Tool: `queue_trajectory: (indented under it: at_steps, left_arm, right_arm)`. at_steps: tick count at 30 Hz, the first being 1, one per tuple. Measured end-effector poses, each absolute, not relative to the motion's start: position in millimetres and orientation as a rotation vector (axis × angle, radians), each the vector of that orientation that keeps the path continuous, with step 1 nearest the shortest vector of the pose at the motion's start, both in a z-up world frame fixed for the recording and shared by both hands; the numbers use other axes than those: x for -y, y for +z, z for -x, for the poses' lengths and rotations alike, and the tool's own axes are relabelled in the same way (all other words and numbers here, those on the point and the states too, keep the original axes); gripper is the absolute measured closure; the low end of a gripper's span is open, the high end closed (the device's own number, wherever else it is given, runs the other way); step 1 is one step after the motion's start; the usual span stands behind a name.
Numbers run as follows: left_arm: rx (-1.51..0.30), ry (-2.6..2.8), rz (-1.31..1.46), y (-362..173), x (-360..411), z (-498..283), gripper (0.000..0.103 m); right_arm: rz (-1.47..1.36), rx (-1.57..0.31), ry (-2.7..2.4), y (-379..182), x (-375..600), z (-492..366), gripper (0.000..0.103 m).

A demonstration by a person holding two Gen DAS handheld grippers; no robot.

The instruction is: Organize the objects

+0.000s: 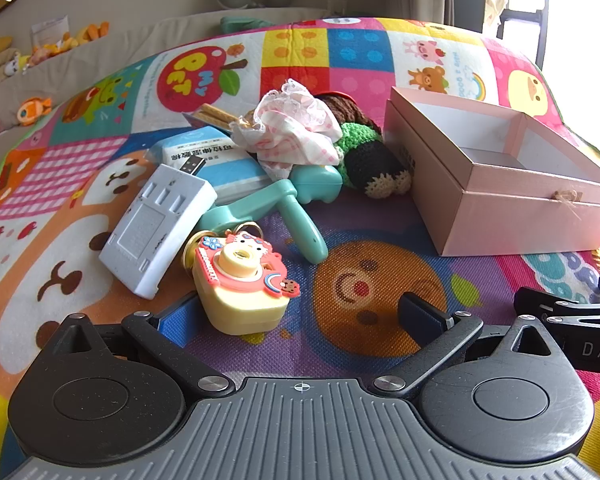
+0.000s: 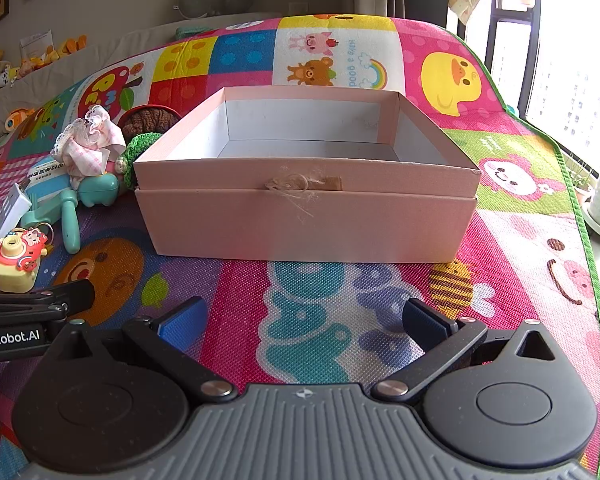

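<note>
Both grippers stand wide and hold nothing: the left gripper (image 1: pixel 300 312) hovers over the toy camera (image 1: pixel 242 284), the right gripper (image 2: pixel 304 320) faces the pink box (image 2: pixel 304 216). That box sits open on the play mat (image 2: pixel 520 280), with the clutter piled just beside its left wall. Small, stiff and probably light, the toy camera looks easiest to pinch across its cream body, clear of the floppy keyring (image 1: pixel 250 227).
</note>
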State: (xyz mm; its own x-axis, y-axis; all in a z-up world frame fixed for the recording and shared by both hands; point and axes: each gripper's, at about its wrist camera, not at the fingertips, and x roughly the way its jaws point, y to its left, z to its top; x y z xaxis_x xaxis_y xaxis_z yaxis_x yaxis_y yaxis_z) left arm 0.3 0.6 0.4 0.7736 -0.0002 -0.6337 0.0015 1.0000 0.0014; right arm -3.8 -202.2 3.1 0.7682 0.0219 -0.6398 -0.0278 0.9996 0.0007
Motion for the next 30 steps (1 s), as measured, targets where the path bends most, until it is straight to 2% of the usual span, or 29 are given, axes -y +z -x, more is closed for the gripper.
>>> queue_trajectory:
  at_steps: [30]
  left_arm:
    - [-0.687,0.002,-0.008,-1.2,0.0,-2.6,0.000]
  right_arm:
    - [0.009,-0.694,0.027,2.4,201.8,3.6,0.000]
